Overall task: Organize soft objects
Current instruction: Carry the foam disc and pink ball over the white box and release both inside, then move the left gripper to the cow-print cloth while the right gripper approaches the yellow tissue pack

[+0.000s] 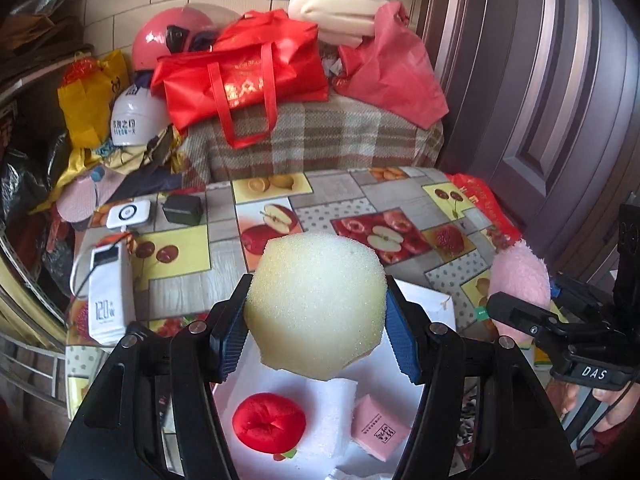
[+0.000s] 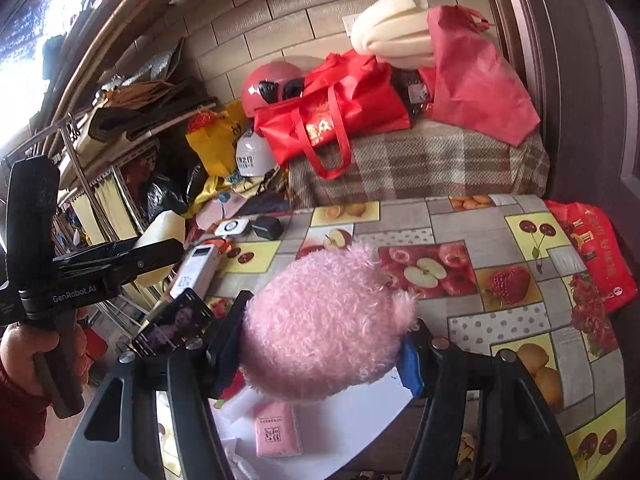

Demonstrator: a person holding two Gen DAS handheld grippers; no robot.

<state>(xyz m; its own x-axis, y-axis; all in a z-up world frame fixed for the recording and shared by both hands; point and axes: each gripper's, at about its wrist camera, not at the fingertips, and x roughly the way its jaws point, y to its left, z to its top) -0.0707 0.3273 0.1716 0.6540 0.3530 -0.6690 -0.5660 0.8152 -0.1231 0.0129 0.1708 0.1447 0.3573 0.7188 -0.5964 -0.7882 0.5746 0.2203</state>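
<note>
My left gripper [image 1: 316,332] is shut on a pale yellow sponge [image 1: 316,304], held above a white box [image 1: 424,300] on the fruit-print table [image 1: 208,260]. In the box lie a red plush apple [image 1: 269,423], a white foam block [image 1: 332,420] and a pink tissue pack [image 1: 380,432]. My right gripper [image 2: 320,344] is shut on a fluffy pink plush toy [image 2: 324,320], also above the box; the toy shows at the right of the left wrist view [image 1: 520,280]. The tissue pack [image 2: 278,428] lies below it.
A white power bank [image 1: 106,300], a small white device [image 1: 129,214] and a black charger [image 1: 182,209] lie at the table's left. Behind stands a plaid-covered surface [image 1: 320,136] with red bags [image 1: 244,80], a pink helmet [image 1: 164,36] and rolled foam [image 1: 336,4]. A door [image 1: 540,80] is right.
</note>
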